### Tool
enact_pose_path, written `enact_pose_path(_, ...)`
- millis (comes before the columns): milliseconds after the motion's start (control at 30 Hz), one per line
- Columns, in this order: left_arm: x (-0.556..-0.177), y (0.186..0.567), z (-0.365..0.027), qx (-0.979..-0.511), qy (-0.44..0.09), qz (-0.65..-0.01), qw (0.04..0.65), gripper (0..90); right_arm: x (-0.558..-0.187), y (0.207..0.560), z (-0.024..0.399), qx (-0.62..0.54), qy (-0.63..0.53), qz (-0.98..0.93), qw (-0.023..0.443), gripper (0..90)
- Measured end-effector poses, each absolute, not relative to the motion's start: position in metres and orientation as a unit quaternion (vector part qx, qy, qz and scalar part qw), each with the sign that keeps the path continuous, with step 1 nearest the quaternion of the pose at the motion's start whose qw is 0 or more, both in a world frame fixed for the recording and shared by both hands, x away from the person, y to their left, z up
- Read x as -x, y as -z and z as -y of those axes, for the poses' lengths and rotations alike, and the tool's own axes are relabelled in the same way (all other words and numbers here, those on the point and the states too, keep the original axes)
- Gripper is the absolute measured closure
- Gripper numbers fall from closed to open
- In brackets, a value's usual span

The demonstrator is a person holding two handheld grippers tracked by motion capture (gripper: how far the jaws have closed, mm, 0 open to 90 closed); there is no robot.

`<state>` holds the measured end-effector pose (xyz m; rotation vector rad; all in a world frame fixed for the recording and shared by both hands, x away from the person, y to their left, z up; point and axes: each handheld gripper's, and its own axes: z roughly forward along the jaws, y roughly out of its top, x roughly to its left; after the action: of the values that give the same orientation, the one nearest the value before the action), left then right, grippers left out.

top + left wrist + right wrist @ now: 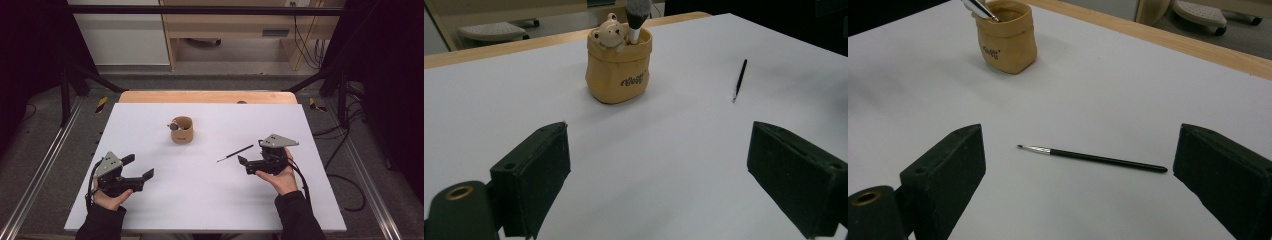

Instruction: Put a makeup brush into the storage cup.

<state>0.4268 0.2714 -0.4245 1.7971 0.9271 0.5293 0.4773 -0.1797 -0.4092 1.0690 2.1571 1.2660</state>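
Your right gripper (pixel 248 166) is spread wide and empty, its jaws bracketing the thin black brush (pixel 1091 157), which lies flat on the white table (pixel 210 200) just ahead of it; you look to be at the approach, so next lower and close on the handle. Your left gripper (pixel 141 167) at seven o'clock is equally wide and empty. Farther off, toward twelve, stands the tan bear pot (pixel 182 130) with a makeup brush (pixel 637 15) already inside
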Motion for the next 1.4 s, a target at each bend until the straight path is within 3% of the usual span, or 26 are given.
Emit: enact_pose_path(1400,-0.427,0.424,-0.269,-0.747,-0.219,-0.378,0.502,9.2,-0.531,0.447,0.14,-0.373,-0.38,-0.829,0.17,11.0)
